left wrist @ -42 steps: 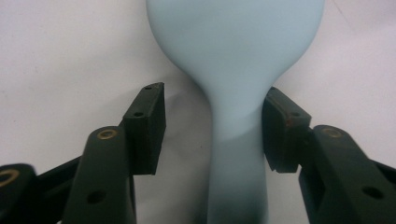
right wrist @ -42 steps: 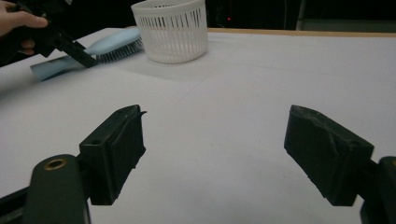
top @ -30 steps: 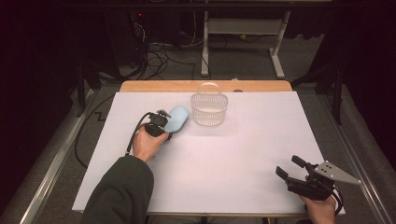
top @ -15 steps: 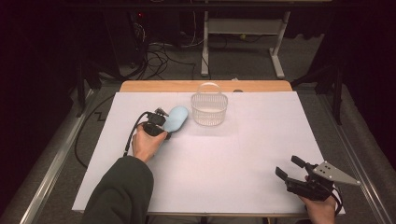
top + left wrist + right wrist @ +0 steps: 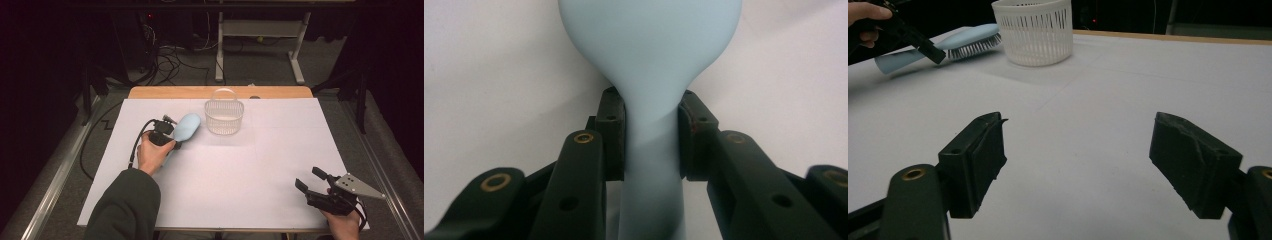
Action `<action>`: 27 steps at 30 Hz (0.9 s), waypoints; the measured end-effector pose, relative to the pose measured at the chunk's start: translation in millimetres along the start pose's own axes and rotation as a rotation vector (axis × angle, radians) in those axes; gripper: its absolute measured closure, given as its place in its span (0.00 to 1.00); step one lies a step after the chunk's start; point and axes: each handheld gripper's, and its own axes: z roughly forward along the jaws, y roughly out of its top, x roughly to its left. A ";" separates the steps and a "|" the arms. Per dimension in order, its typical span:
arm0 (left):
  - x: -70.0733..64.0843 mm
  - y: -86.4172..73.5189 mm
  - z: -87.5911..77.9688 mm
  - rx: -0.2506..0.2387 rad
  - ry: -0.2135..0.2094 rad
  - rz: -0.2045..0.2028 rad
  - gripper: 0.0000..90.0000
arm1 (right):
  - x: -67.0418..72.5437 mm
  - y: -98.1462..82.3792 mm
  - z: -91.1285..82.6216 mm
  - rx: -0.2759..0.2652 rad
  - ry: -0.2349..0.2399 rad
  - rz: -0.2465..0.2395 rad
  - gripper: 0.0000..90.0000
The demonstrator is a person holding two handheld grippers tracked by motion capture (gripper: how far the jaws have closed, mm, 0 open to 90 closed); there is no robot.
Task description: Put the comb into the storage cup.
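A light blue hairbrush (image 5: 186, 129) lies on the white table cover at the back left, its bristles facing down (image 5: 965, 42). My left gripper (image 5: 169, 138) is shut on the brush's narrow handle (image 5: 651, 150), with both pads pressing its sides and the broad head (image 5: 651, 45) just beyond. A white slatted basket (image 5: 223, 117) stands upright just right of the brush head. Near the front right corner, my right gripper (image 5: 309, 178) is open, its jaws having just closed slightly, with only bare cover between them (image 5: 1078, 155).
The white cover (image 5: 240, 175) spreads wide between the two hands. A wooden table edge (image 5: 220, 92) runs behind the basket. Beyond it are dark floor, cables and a desk frame (image 5: 260, 30). A black cable (image 5: 137, 145) loops from my left gripper.
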 end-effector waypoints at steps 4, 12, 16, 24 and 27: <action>0.0 -1.9 -5.1 -0.012 -0.002 0.009 0.77 | 0.0 0.1 0.2 0.002 0.000 0.001 0.25; -0.7 -7.1 -15.7 -0.043 -0.023 0.022 0.77 | -0.5 0.3 -0.1 -0.003 0.002 0.013 0.24; -3.1 -9.6 -21.0 -0.054 -0.022 0.039 0.77 | -0.7 0.4 -0.1 -0.007 0.003 0.019 0.23; -6.7 -20.2 -29.9 -0.093 -0.055 0.063 0.77 | -0.9 0.3 0.1 -0.009 0.002 0.022 0.23; -9.5 -24.9 -32.8 -0.100 -0.055 0.078 0.77 | -1.0 0.3 0.5 -0.006 0.000 0.022 0.23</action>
